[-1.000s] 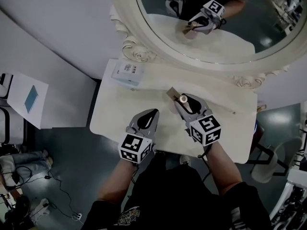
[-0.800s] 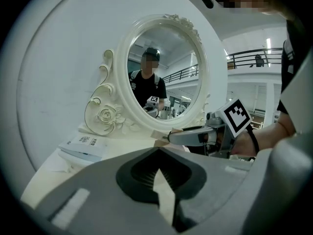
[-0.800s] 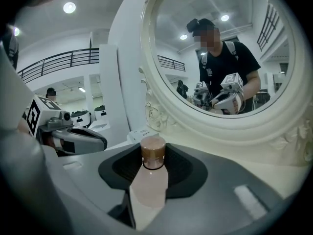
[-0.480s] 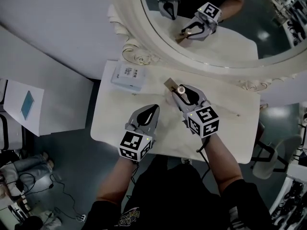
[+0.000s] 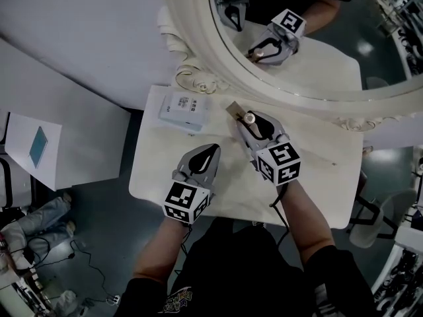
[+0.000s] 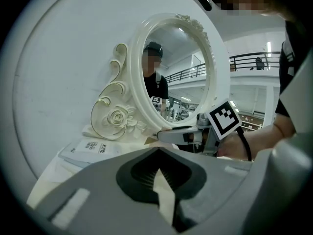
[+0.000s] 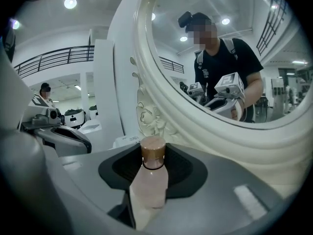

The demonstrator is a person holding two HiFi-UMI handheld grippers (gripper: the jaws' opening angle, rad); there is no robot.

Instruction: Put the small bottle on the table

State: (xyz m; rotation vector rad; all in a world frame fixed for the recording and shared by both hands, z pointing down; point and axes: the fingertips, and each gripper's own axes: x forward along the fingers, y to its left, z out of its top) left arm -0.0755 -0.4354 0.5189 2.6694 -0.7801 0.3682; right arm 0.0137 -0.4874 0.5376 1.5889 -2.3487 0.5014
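Seen from above, a person reaches both bare forearms forward over a table [image 5: 158,157]. The left forearm [image 5: 157,259] and right forearm [image 5: 308,233] run roughly side by side, well apart. The left gripper [image 5: 211,149] is over the table's near half, close to its near edge. Its jaws are pressed together at the tips [image 6: 158,149] with nothing between them. The right gripper [image 5: 246,123] reaches farther in, toward the table's far edge. Its jaws are clamped [image 7: 153,155] on a small bottle [image 7: 150,177], whose cap rises above them.
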